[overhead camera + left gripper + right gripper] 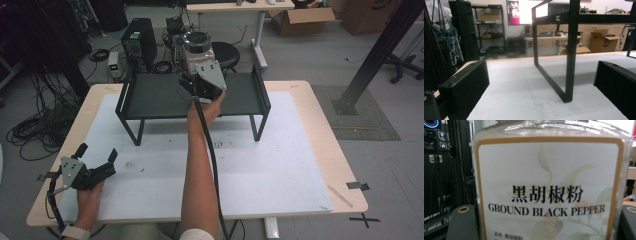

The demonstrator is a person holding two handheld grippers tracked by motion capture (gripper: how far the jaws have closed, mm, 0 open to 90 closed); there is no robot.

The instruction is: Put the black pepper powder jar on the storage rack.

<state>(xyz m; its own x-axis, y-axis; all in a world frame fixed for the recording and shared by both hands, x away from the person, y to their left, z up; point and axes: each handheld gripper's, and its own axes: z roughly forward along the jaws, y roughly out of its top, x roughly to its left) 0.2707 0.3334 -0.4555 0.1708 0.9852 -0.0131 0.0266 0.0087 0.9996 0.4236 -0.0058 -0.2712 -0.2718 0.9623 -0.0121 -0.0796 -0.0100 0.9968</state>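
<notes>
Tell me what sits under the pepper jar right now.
The pepper jar, clamped in the right hand-held gripper, is over the black rack. The gripper covers its base, so contact cannot be judged.

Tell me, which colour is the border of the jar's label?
Golden brown, around the white label of the pepper jar; the right gripper view shows it best.

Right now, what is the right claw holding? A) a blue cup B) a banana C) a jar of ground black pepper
C: the right claw is shut on a clear jar whose label reads GROUND BLACK PEPPER.
</notes>
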